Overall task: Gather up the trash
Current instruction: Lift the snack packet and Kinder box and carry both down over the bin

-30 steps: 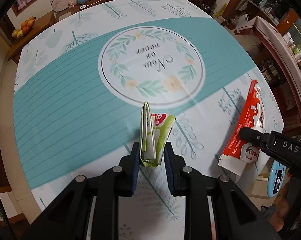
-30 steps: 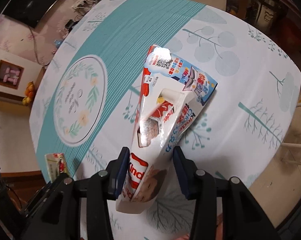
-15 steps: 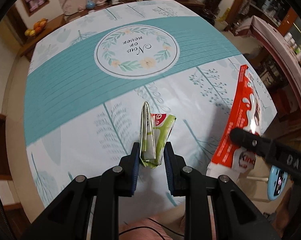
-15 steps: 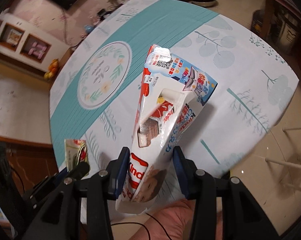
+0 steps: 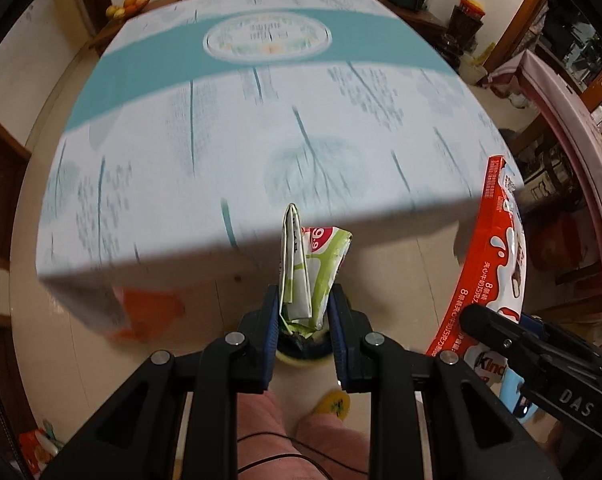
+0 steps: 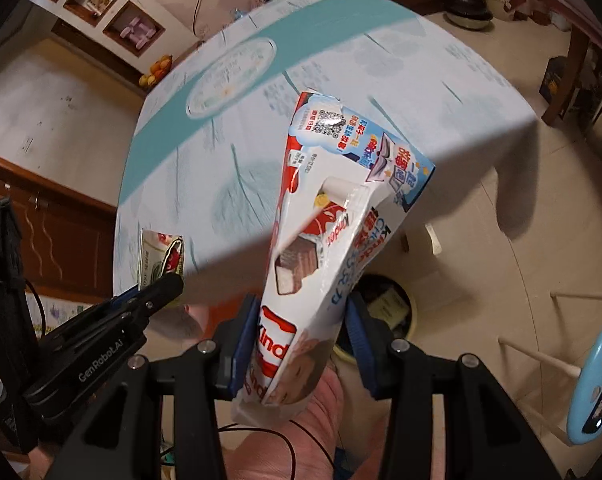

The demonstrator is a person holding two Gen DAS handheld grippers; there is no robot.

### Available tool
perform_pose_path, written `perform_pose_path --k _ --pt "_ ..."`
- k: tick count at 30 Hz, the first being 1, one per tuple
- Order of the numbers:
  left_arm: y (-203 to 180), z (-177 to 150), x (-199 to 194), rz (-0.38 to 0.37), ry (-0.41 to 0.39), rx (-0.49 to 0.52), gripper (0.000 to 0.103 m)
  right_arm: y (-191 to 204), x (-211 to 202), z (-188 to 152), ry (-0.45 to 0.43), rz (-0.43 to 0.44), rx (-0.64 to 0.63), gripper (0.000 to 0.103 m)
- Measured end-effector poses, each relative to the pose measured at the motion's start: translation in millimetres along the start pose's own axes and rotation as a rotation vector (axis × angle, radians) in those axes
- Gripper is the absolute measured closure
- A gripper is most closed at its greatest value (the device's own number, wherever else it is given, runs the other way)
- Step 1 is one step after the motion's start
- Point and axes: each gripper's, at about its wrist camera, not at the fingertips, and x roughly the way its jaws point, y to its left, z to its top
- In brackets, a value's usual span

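Note:
My left gripper (image 5: 303, 308) is shut on a folded green and white wrapper (image 5: 305, 276), held upright off the table's near edge and above a bin (image 5: 301, 346) on the floor. My right gripper (image 6: 301, 324) is shut on a flattened red and white Kinder chocolate box (image 6: 329, 220), which sticks up and away from the jaws. A yellow-rimmed trash bin (image 6: 385, 308) with rubbish in it shows on the floor behind this box. In the left wrist view the Kinder box (image 5: 489, 272) hangs at the right; in the right wrist view the green wrapper (image 6: 159, 256) shows at the left.
The table with its teal and white cloth (image 5: 261, 128) lies ahead, its near edge just beyond both grippers. A person's knees (image 5: 285, 436) and a yellow slipper (image 5: 333, 402) are below. A white stool (image 6: 541, 344) and a blue device (image 6: 597, 376) stand at the right.
Both grippers have drawn back from over the table to beyond its near edge, each keeping its piece of trash. The floor, the bin and the person's legs have come into view.

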Motion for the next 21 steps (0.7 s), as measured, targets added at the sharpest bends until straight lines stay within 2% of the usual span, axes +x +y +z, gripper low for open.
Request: perform_pose_path --k 4,9,15,21 --pt "-13.3 -35.1 2.6 0.017 0.04 0.014 0.082 -27.2 3.2 -30.5 0.058 -0.008 0.013 0.059" --pt "-18.2 -61.8 21.1 0.027 0.095 0.009 0.082 -50.9 22.5 -59.7 0.129 -0.009 0.056 0.059" --pt "-20.7 -89.3 75.5 0.019 0.181 0.0 0.082 -74.9 68.7 -89.6 0.224 -0.02 0.118 0.059" --pt "-12.3 -101.6 146.1 -0.022 0.217 -0.011 0.081 -104.7 131.8 -103.7 0.297 -0.059 0.172 0.057"
